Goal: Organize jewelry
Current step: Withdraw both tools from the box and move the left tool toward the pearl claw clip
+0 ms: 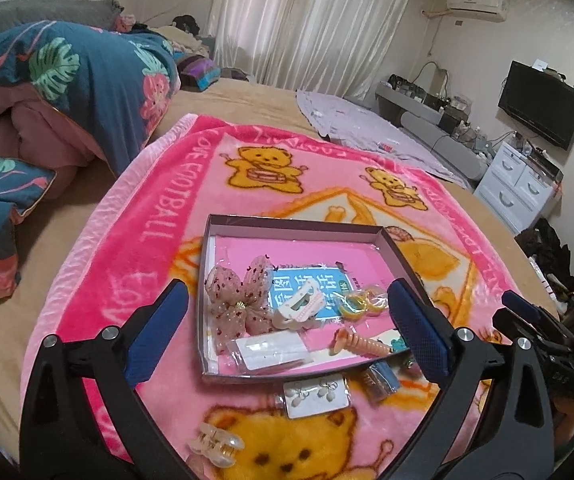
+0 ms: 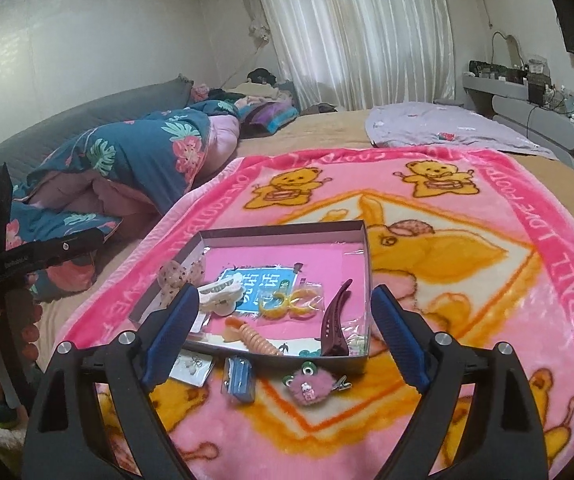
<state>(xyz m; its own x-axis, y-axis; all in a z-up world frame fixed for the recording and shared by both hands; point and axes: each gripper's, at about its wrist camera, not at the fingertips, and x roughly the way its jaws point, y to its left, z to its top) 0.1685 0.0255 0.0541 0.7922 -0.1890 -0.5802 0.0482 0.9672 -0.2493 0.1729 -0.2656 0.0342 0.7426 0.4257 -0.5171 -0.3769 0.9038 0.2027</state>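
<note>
White curtains (image 1: 307, 20) glow across the far wall; an air conditioner (image 1: 475, 5) hangs high beside them; a dark television (image 1: 539, 104) is mounted above white drawers (image 1: 515, 188); a tan-sheeted bed (image 2: 327, 132) fills the room.

Hair clips (image 1: 297, 308) in box (image 1: 287, 227) on blanket (image 1: 147, 216)

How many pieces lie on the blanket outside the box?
4: a clear claw clip nearest the left camera, then an earring card, a blue packet and a fuzzy pink clip along the box's near wall. Others may be hidden.
</note>
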